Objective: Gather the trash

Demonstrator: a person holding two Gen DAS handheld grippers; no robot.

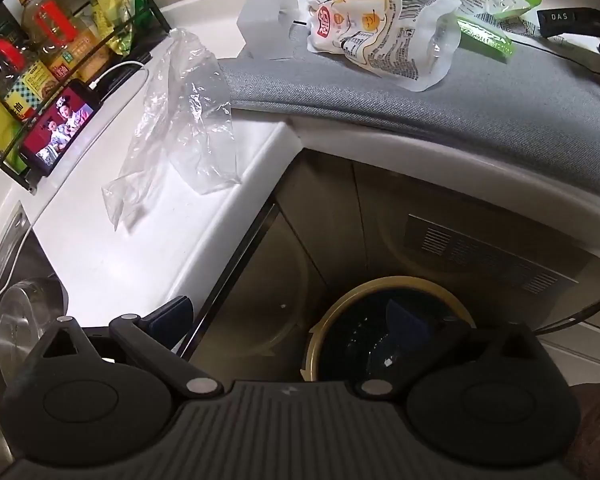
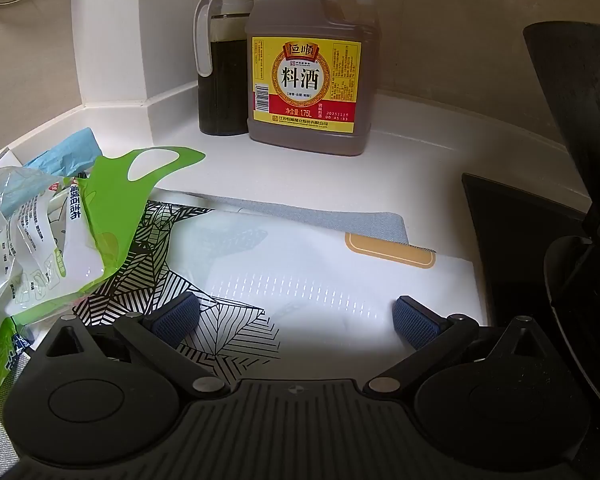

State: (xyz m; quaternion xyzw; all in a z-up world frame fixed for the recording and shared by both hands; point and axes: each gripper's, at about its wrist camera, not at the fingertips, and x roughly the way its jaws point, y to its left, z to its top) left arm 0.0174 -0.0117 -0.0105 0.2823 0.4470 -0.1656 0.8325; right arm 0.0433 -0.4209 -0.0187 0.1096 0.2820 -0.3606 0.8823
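Note:
In the left wrist view my left gripper point(image 1: 288, 320) is open and empty, hanging beyond the counter edge above a yellow-rimmed bin point(image 1: 320, 340) with a dark liner. A crumpled clear plastic bag point(image 1: 180, 120) lies on the white counter point(image 1: 100, 248). A white and yellow pouch point(image 1: 380, 36) and a green-edged wrapper point(image 1: 484, 12) lie on a grey mat point(image 1: 460, 96). In the right wrist view my right gripper point(image 2: 296, 318) is open just above a flat white bag with a black leaf pattern point(image 2: 300, 264). The green and white wrapper point(image 2: 60, 232) lies to its left.
A wire rack of bottles point(image 1: 40, 52) and a phone playing video point(image 1: 60, 128) stand at the left, with a sink and glass lid point(image 1: 20, 320) below. A cooking wine jug point(image 2: 312, 76) and a dark dispenser bottle point(image 2: 222, 64) fill the corner. A black hob point(image 2: 520, 240) and wok point(image 2: 580, 120) are on the right.

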